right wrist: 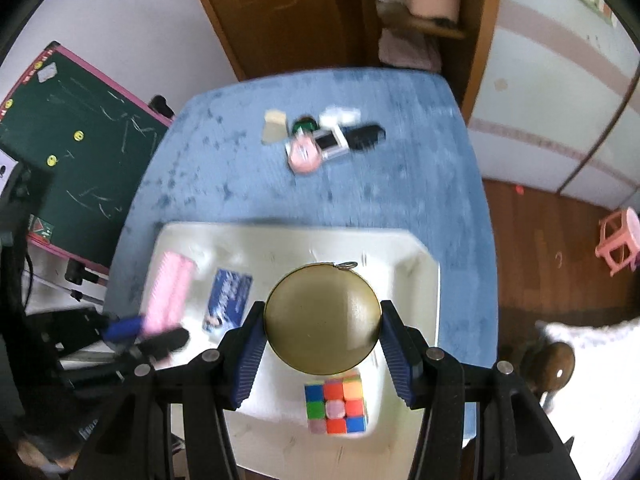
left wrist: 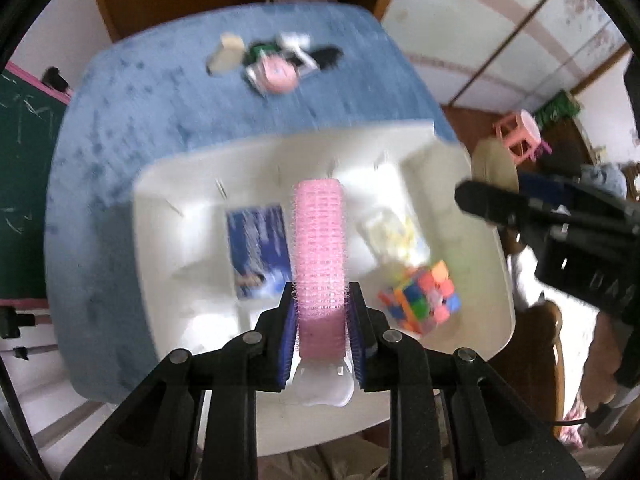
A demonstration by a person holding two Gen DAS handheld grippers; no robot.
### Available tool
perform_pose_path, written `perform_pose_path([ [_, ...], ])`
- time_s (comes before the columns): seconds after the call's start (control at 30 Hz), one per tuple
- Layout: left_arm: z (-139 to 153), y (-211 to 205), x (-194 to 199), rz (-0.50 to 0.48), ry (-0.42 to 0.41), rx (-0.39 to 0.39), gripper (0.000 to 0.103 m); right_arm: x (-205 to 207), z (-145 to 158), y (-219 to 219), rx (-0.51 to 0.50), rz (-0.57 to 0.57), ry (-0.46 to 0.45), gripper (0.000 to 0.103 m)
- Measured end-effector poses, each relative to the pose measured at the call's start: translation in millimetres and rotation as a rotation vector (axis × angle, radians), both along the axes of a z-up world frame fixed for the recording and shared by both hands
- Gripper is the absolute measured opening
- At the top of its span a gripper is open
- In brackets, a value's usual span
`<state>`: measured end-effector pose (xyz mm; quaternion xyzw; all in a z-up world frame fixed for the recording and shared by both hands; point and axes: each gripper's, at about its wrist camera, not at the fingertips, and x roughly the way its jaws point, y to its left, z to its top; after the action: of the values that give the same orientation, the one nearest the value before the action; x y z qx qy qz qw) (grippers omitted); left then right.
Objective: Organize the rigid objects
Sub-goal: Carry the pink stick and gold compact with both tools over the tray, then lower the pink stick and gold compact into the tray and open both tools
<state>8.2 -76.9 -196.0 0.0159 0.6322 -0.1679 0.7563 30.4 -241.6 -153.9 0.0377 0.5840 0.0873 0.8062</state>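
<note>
My left gripper (left wrist: 320,300) is shut on a pink hair roller (left wrist: 319,240) that sticks out forward over the white tray (left wrist: 176,216). A round brass-coloured disc (right wrist: 322,320) with a small ring at its top sits between the pads of my right gripper (right wrist: 322,322), which is shut on it above the tray (right wrist: 424,280). In the tray lie a blue card (left wrist: 258,252), a colourful puzzle cube (right wrist: 335,404) and a pale packet (left wrist: 394,232). The left gripper (right wrist: 144,332) and its roller (right wrist: 170,294) show blurred at the left of the right wrist view.
At the far side of the blue tablecloth (right wrist: 400,184) sits a cluster of small items: a pink round case (right wrist: 305,154), a beige block (right wrist: 274,124), a black object (right wrist: 366,134). A green chalkboard (right wrist: 76,152) stands left. A pink stool (right wrist: 620,240) stands on the wooden floor right.
</note>
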Motion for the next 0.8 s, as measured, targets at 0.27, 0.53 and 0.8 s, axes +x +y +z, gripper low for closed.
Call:
perform_pose_path([
  [0.27, -43.3, -11.6, -13.3, -0.044, 0.107, -0.040, 0.025, -9.9, -45.8, 1.1, -0.048, 0.001, 0.085, 0.055],
  [0.53, -63.9, -17.8, -24.2, -0.077, 0.170, -0.037, 0.025, -2.3, -87.9, 1.0, -0.080, 0.012, 0.171, 0.055],
  [0.8, -68.2, -14.3, -26.5, -0.056, 0.219, -0.075, 0.034, 6.2, -100.7, 5.4, -0.071, 0.025, 0.211, 0.056],
])
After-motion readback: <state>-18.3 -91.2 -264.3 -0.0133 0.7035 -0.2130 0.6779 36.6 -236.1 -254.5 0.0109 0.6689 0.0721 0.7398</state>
